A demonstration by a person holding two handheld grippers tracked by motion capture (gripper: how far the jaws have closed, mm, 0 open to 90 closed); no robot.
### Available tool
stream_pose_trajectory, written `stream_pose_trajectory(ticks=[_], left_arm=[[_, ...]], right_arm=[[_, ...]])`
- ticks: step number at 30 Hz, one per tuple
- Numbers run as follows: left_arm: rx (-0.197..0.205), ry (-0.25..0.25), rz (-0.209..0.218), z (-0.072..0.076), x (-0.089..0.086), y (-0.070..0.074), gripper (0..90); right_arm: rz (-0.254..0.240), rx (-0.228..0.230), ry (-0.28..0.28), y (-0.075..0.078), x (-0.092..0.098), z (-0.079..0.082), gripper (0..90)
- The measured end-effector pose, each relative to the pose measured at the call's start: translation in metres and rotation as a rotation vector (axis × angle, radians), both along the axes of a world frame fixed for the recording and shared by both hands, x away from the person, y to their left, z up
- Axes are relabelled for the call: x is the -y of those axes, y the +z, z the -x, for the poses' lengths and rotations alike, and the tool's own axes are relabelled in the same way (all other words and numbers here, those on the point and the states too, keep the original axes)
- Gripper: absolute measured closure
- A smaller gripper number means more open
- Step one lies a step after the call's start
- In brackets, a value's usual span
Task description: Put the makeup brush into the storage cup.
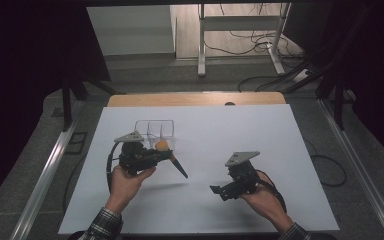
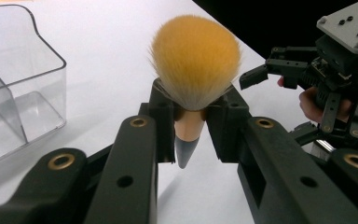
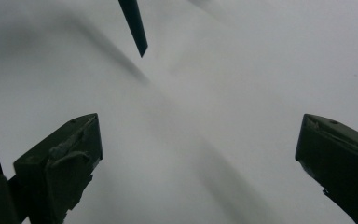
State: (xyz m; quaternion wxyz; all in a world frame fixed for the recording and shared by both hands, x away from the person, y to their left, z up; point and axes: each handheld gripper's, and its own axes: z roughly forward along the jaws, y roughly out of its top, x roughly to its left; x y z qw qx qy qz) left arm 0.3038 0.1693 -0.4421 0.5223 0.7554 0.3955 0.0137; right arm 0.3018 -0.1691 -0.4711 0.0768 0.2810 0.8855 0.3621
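Between the left tool's (image 2: 189, 135) jaws, above the table (image 1: 280, 150), the makeup brush (image 2: 193, 65) is clamped at its stiff ferrule; light, bristles soft. Right tool (image 3: 196, 158) stands wide, empty.

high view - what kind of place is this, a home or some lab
Most likely a lab or recording workspace, not a home. A white table stands between dark curtains, loose cables trail over the floor by a metal desk frame, and the left claw holds a makeup brush by a clear organizer.
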Motion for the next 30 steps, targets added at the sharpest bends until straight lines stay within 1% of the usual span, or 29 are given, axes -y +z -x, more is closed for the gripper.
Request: stream_pose_trajectory(ticks=[3, 9, 11, 14, 16, 17, 22, 25, 30], left_arm=[[-0.001, 0.002, -0.004, 0.0, -0.001, 0.0, 73.4], [0.0, 0.006, -0.013, 0.0, -0.003, 0.001, 73.5], [0.0, 0.01, -0.011, 0.0, -0.004, 0.002, 73.5], [0.002, 0.017, -0.015, 0.0, -0.007, 0.003, 73.5], [0.002, 0.023, -0.018, -0.001, -0.009, 0.003, 73.4], [0.001, 0.024, -0.019, -0.001, -0.01, 0.003, 73.4], [0.005, 0.031, -0.031, -0.001, -0.013, 0.004, 73.5], [0.007, 0.035, -0.037, -0.001, -0.015, 0.005, 73.5], [0.013, 0.044, -0.047, -0.002, -0.018, 0.007, 73.4]], right_arm=[[0.004, -0.014, -0.011, 0.0, 0.004, -0.001, 0.7], [0.032, 0.005, -0.027, 0.003, 0.011, -0.001, 0.3], [0.039, 0.0, -0.026, 0.003, 0.013, -0.001, 0.0], [0.05, -0.021, -0.019, 0.001, 0.016, -0.002, 0.0], [0.046, -0.039, -0.017, 0.0, 0.018, -0.003, 0.0], [0.043, -0.049, -0.022, -0.001, 0.019, -0.003, 0.0], [0.035, -0.072, -0.038, 0.0, 0.023, -0.003, 0.6], [0.046, -0.059, -0.033, 0.001, 0.025, -0.002, 0.5], [0.071, -0.053, -0.029, 0.001, 0.03, 0.0, 0.0]])
